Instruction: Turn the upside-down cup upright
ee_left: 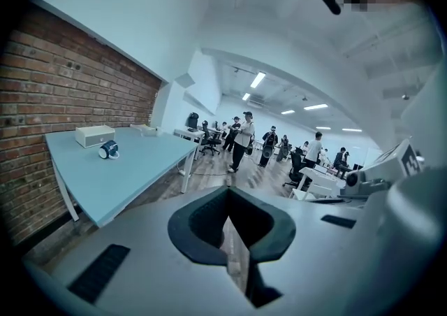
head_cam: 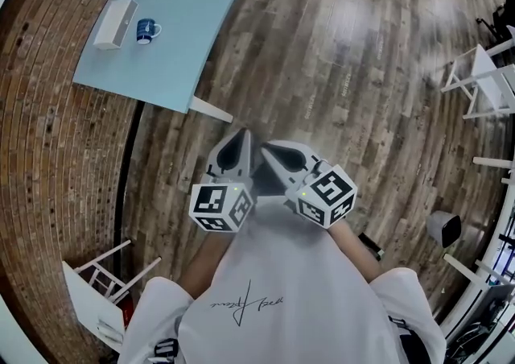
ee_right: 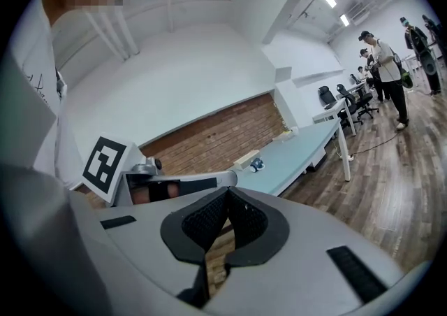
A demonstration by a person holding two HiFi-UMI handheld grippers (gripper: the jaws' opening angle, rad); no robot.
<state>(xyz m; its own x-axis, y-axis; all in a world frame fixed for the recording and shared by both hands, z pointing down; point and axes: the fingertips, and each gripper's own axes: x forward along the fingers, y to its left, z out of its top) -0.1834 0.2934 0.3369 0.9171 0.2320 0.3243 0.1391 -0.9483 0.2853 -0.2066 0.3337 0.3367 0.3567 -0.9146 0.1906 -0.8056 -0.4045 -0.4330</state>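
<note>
Close against my chest, the left gripper (head_cam: pixel 243 135) and right gripper (head_cam: pixel 266 146) each have their jaws pressed together on nothing, the two tips nearly meeting. Far off on the pale blue table (head_cam: pixel 201 0), the dark blue cup (head_cam: pixel 146 30) sits just beside a white box (head_cam: pixel 115 22), with its handle turned away from the box. It is too small for me to tell its axis or which end faces up.

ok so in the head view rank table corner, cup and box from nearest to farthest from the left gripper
1. Table corner, ahead and to the left of the left gripper.
2. Cup, farther in from that corner.
3. Box, just left of the cup, farthest.
</note>
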